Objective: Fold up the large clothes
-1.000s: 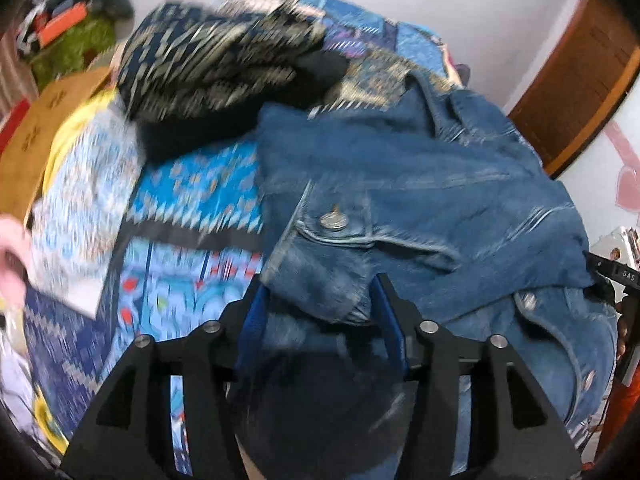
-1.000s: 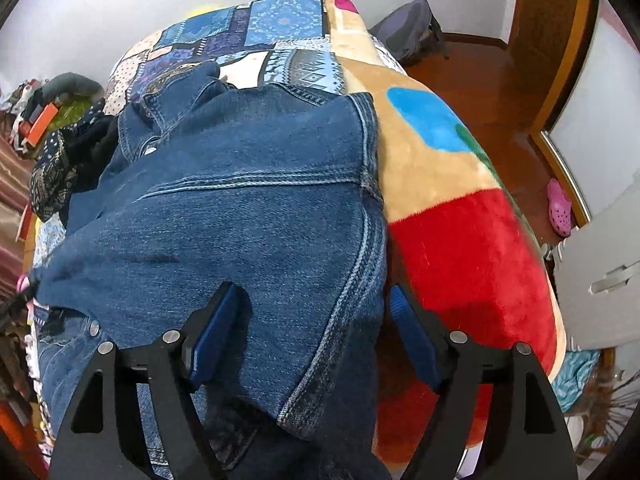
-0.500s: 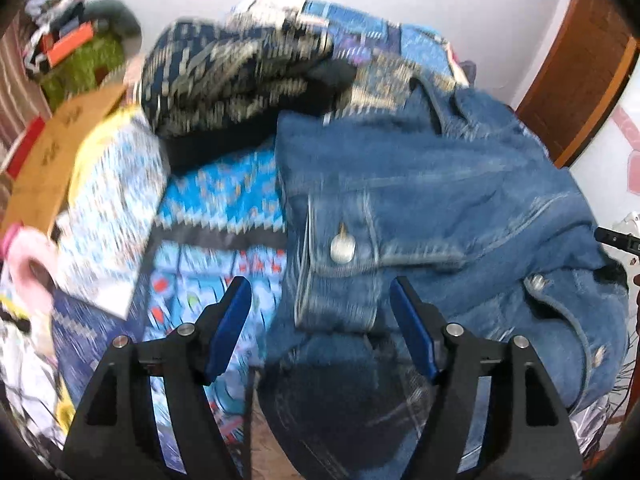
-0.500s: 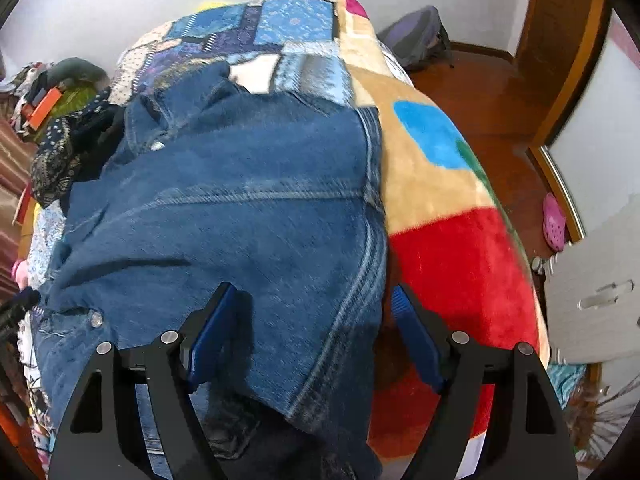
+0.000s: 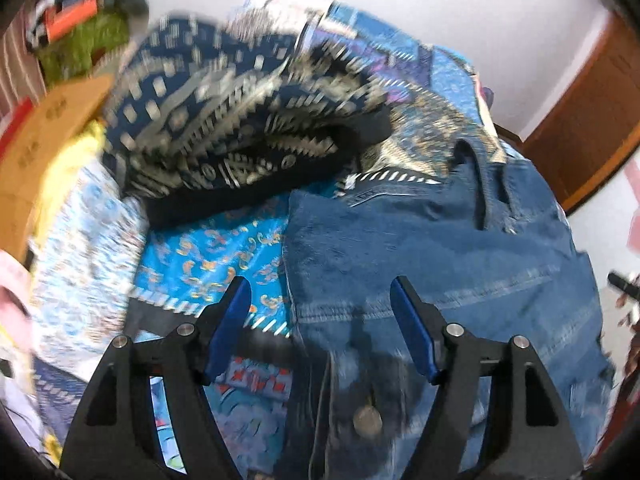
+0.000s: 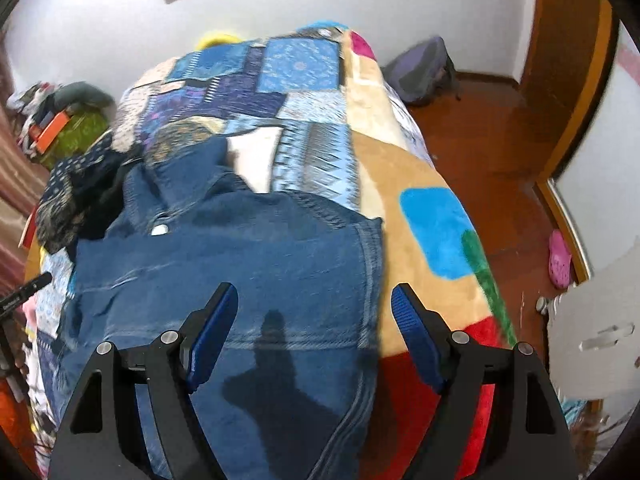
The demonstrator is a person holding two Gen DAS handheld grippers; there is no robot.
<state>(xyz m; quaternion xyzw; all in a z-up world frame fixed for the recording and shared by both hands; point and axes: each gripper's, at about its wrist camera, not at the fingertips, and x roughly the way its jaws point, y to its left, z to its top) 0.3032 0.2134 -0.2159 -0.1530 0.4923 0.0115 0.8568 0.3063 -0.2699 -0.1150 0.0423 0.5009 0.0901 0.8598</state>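
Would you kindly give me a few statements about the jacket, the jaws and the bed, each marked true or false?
1. Both grippers have their jaws open, holding nothing. True: the left gripper and the right gripper are spread over the denim jacket without pinching it.
2. The jacket hangs from a hanger. False: it lies on the patchwork bed cover.
3. A dark patterned garment lies heaped beyond the jacket in the left wrist view. True.
4. A pink shoe sits on the bed. False: it is on the wooden floor.
5. A metal button shows on the jacket near the left gripper. True.
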